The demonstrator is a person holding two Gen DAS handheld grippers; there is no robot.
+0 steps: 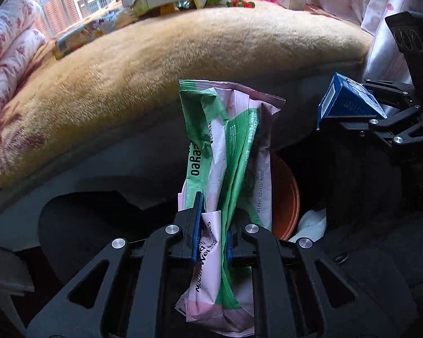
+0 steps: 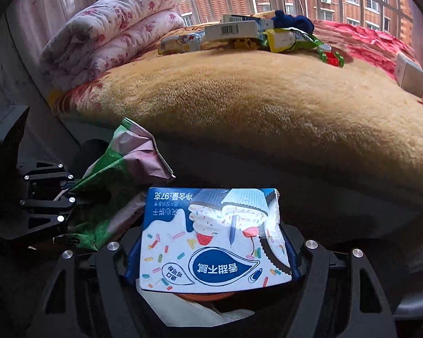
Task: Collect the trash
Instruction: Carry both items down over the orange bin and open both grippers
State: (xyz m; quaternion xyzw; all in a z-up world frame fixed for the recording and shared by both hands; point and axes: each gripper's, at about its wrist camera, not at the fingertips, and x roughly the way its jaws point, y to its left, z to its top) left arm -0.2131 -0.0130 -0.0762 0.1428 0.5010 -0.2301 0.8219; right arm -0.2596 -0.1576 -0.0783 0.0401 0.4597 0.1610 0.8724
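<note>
Below, orange bin [image 1: 289,197], mostly hidden.

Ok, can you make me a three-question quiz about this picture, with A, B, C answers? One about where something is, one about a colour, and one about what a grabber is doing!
1. Where is the folded floral quilt?
A. On the bed, near the window
B. In the bin
C. In the right gripper

2. What colours is the crumpled wet-wipes packet?
A. Red and black
B. Green and pale pink
C. All yellow

3. What is the right gripper doing?
A. Hanging with nothing in it
B. Pinching a toy car
C. Holding the blue-and-white biscuit box

Answers:
1 A: the quilt lies at the bed's far corner by the window.
2 B: the packet in the left gripper shows green and pink panels.
3 C: the box sits between its fingers, above an orange bin.
</note>
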